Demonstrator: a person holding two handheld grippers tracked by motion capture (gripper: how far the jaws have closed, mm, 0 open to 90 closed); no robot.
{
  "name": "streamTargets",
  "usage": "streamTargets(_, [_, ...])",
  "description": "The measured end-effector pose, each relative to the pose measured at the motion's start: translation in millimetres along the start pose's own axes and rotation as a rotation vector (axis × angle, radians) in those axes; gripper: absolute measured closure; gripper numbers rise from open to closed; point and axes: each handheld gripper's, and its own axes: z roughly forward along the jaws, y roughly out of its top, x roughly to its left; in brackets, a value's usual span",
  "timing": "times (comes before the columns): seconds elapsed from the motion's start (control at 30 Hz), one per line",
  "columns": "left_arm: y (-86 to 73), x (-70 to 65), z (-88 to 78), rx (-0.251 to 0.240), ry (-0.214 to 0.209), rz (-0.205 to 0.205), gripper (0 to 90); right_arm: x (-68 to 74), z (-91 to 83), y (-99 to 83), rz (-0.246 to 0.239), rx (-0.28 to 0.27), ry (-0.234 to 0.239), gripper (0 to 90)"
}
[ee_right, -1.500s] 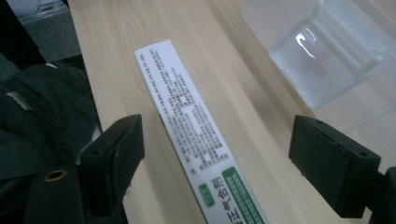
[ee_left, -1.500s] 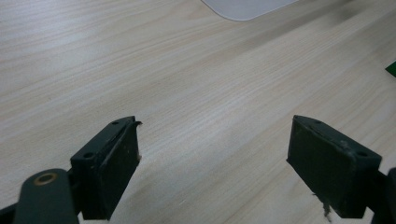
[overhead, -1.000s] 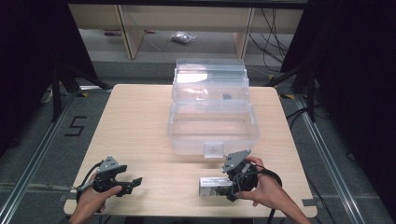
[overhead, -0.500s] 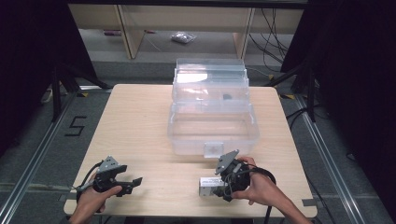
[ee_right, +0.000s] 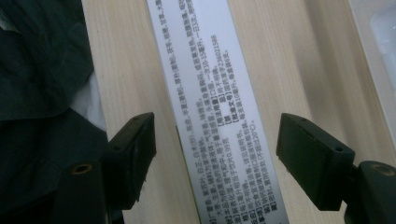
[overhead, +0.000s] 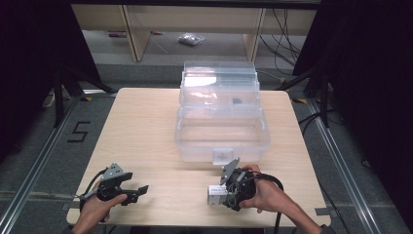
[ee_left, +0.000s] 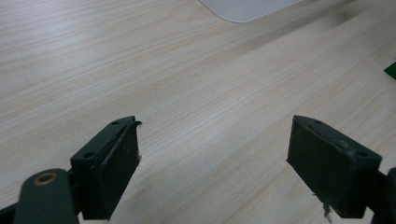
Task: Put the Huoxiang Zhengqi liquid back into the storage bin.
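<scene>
1. Jaws of your right gripper (overhead: pixel 220 196) stand apart, straddling a white printed box (ee_right: pixel 212 112) lying near the table (overhead: pixel 146 126) front edge.
2. Your left gripper (ee_left: pixel 215 163) gapes over bare wood.

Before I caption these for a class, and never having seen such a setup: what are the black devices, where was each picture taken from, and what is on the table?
No robot here: a person holds a hand-held tool with a two-jaw claw in each hand. The high view looks down on a wooden table from the person's side. The left claw rests near the front edge, open, over bare wood. The right claw is at a small white box. Behind them stands a clear plastic storage box, lid open. The other two pictures come from cameras riding on the tools. In the right gripper view, the open jaws straddle the white box, printed with small text, without gripping it.
</scene>
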Motion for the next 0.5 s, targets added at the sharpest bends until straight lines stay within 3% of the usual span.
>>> streamTargets(0.27, [0.0,0.2,0.0,0.0,-0.001,0.0,15.9,-4.2,5.8,1.0,-0.022,0.033,0.009,32.6])
streamTargets(0.3, [0.0,0.2,-0.1,0.001,0.002,0.0,15.9,-3.8,5.8,1.0,-0.008,0.044,0.013,32.8])
streamTargets(0.33, [-0.3,1.2,-0.7,0.006,0.004,0.015,15.9,-4.4,6.8,1.1,-0.016,0.042,0.019,33.1])
streamTargets(0.37, [-0.4,-0.2,0.7,-0.01,0.0,-0.006,15.9,-5.5,7.4,1.6,-0.03,0.051,0.021,33.7])
streamTargets(0.43, [0.0,0.6,-0.3,0.004,-0.001,0.004,15.9,-2.8,6.5,1.6,0.012,0.076,0.012,35.1])
streamTargets(0.47, [-0.1,0.2,0.0,-0.001,-0.001,-0.001,15.9,-6.1,8.6,2.2,-0.047,0.069,0.021,35.6])
streamTargets(0.5, [-0.1,0.3,0.0,0.0,-0.001,0.0,15.9,-5.2,8.5,2.5,-0.035,0.084,0.007,35.9])
